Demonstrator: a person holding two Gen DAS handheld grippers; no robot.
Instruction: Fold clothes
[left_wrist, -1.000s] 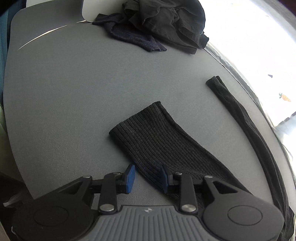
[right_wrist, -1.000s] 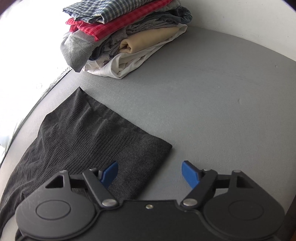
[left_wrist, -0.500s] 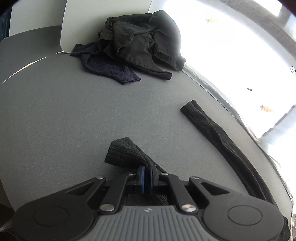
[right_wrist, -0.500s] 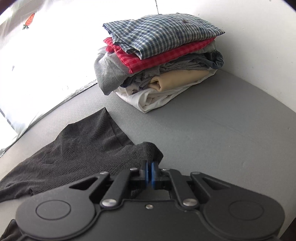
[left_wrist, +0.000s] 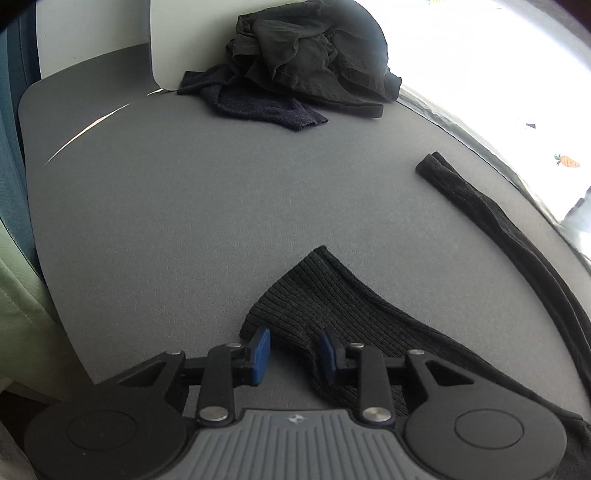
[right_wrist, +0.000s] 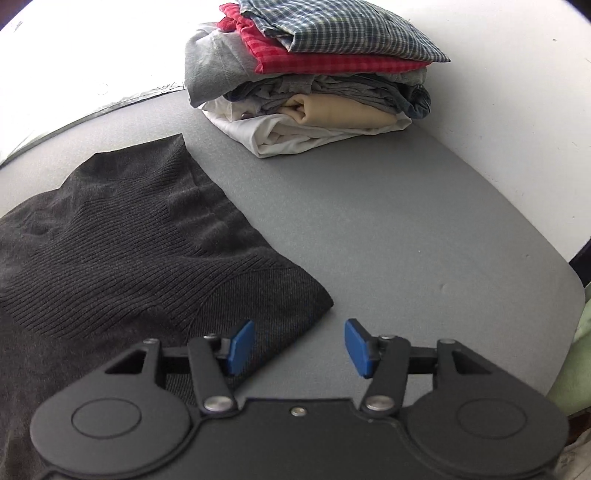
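The dark ribbed sweater (right_wrist: 122, 236) lies flat on the near grey table (right_wrist: 388, 229), both the left gripper (left_wrist: 294, 350) and right gripper (right_wrist: 298, 347) opening over its cuff and hem, risking loose corners springing back unfolded.

Grey tabletop (left_wrist: 184, 221), white panel (left_wrist: 192, 40) upright at its far edge, carrot sticker (left_wrist: 568, 161) beyond.

Strong daylight floods in from the far side, bleaching the upper right of the left wrist view and the upper left of the right wrist view to blank white glare. The grey table (left_wrist: 184, 221) is evenly lit with soft, faint shadows. Fisheye distortion bows its edges, corners darken, and both pictures stay fairly sharp, without motion blur.
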